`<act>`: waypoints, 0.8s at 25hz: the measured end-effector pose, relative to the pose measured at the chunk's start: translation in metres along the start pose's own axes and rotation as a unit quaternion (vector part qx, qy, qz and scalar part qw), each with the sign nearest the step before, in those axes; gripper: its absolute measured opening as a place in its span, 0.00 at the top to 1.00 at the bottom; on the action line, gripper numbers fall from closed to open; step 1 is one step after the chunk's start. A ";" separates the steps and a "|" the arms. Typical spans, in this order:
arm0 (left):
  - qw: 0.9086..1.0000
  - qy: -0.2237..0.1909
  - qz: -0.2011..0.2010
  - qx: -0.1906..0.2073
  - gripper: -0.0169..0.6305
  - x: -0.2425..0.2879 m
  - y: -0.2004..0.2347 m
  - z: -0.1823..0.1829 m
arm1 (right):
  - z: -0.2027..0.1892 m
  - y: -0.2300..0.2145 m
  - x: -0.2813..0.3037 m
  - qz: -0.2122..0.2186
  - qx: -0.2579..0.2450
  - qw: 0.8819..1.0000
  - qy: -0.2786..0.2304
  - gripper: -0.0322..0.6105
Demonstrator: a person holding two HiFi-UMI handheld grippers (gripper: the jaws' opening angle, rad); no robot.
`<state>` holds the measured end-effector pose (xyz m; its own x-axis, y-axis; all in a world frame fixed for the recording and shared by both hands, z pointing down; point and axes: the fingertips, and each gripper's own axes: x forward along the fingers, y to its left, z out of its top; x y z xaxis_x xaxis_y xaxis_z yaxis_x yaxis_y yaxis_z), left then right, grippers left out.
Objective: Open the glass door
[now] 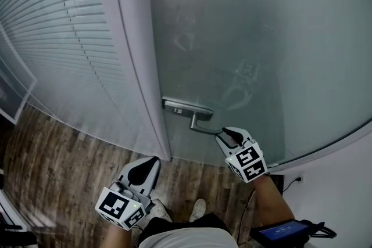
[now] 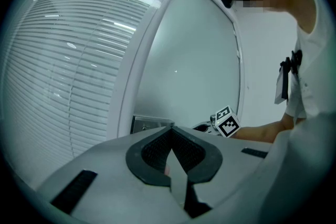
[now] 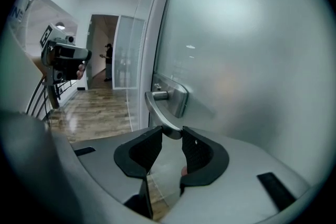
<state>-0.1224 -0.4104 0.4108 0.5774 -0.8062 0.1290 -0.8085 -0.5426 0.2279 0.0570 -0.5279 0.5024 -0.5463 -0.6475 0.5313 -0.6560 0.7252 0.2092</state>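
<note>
The frosted glass door (image 1: 261, 38) fills the head view, with a metal lock plate (image 1: 185, 107) and a lever handle (image 1: 200, 126) near its left edge. My right gripper (image 1: 224, 135) is at the lever's free end. In the right gripper view the handle's tip (image 3: 169, 131) sits pinched between the two black pads of the right gripper (image 3: 172, 134), so it is shut on the handle. My left gripper (image 1: 152, 161) hangs lower left, away from the door, with its jaws pressed together and nothing in them. The left gripper (image 2: 172, 131) points toward the lock plate (image 2: 149, 123).
A white door frame (image 1: 133, 55) separates the door from a glass panel with slatted blinds (image 1: 64, 38) at left. Wooden floor (image 1: 58, 171) lies below. A tablet (image 1: 282, 232) sits at lower right. The person's shoe (image 1: 197, 209) is near the door. A camera rig (image 3: 63, 57) stands in the hallway.
</note>
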 end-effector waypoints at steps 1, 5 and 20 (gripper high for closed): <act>1.000 0.000 0.001 0.000 0.97 -0.001 0.001 0.000 | -0.004 0.001 0.003 0.003 0.004 1.000 0.006 0.76; 1.000 -0.001 0.002 -0.005 0.97 -0.002 0.001 0.001 | -0.015 0.003 0.015 0.019 0.026 0.999 0.010 0.76; 1.000 -0.011 0.005 -0.011 0.97 -0.002 -0.003 0.003 | -0.007 -0.039 0.042 -0.019 0.062 0.998 0.003 0.76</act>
<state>-0.1212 -0.4082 0.4067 0.5669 -0.8163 0.1105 -0.8111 -0.5297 0.2482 0.0633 -0.5815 0.5220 -0.5175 -0.6722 0.5294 -0.7358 0.6655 0.1258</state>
